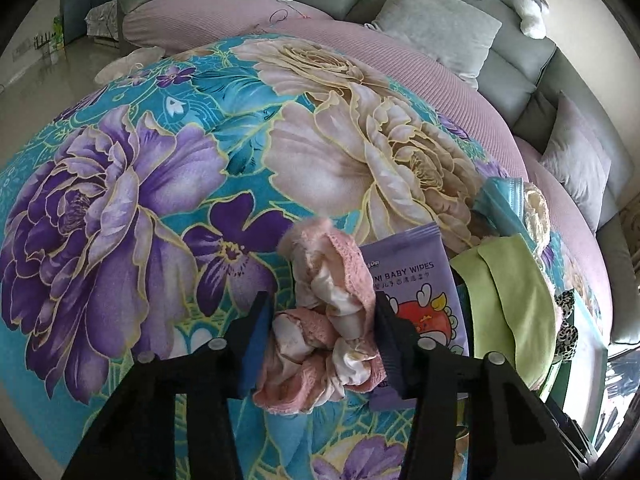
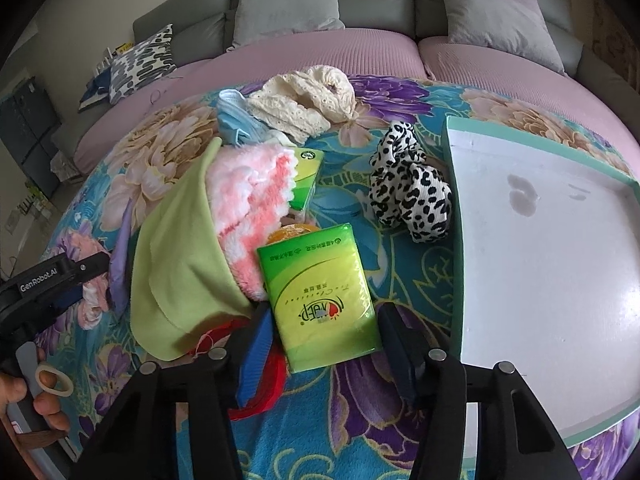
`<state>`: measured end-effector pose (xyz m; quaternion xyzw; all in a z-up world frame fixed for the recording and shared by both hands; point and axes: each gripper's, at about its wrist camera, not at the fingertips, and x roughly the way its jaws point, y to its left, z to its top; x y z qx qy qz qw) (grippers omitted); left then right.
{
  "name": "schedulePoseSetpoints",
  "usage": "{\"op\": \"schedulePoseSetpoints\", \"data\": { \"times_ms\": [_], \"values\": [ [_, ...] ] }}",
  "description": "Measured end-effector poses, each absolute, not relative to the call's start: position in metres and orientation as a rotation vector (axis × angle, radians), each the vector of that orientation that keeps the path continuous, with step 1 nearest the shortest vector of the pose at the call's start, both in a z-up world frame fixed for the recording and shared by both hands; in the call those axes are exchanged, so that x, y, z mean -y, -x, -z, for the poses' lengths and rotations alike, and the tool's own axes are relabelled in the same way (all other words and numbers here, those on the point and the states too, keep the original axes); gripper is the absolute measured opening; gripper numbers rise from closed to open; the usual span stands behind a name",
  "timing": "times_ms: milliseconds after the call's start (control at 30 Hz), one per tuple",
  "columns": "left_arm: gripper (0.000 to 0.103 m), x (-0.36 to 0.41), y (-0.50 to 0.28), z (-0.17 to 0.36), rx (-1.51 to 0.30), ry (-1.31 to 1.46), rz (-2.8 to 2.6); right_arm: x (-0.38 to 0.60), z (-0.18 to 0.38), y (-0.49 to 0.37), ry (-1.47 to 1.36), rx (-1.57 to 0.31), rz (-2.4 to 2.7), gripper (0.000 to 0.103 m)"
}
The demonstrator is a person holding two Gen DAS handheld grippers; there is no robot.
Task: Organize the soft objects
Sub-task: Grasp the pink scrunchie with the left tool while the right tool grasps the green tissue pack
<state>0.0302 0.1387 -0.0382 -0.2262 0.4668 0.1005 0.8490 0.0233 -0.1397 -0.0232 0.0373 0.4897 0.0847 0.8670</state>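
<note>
Left hand-held gripper [image 1: 320, 320] pitched steeply down over the floral blanket [image 1: 160, 152], fingers clamped on either side of a pink scrunchie [image 1: 320, 320] — bunched, its long axis running away from the camera, far end tipped toward the purple baby-wipes pack [image 1: 416, 280] just beside it. Right hand-held gripper [image 2: 324, 328] likewise angled down, fingers set against both long edges of a green tissue pack [image 2: 320, 292] (printing upside down in this view), pack lying flat with its long axis pointing away between the fingers. Beside it, a lime-green cloth [image 2: 180, 272] draped over a pink-and-white fluffy towel [image 2: 252, 200] — leopard-print scrunchie [image 2: 408, 188] nearby, next to the white tray [image 2: 540, 240].
</note>
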Motion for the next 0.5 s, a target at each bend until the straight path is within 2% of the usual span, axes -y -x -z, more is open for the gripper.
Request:
{"op": "schedulePoseSetpoints", "data": {
  "times_ms": [133, 233, 500],
  "values": [
    [0.033, -0.140, -0.030, 0.038, -0.978, 0.487, -0.203, 0.140, 0.023, -0.023, -0.081, -1.023, -0.180, 0.056],
    [0.027, -0.140, -0.030, 0.036, -0.973, 0.489, -0.191, 0.140, 0.022, -0.023, -0.082, -1.021, -0.183, 0.055],
    [0.020, -0.139, -0.023, 0.017, -0.895, 0.467, -0.176, 0.143, 0.011, -0.019, -0.099, -0.987, -0.192, 0.054]
  ]
}}
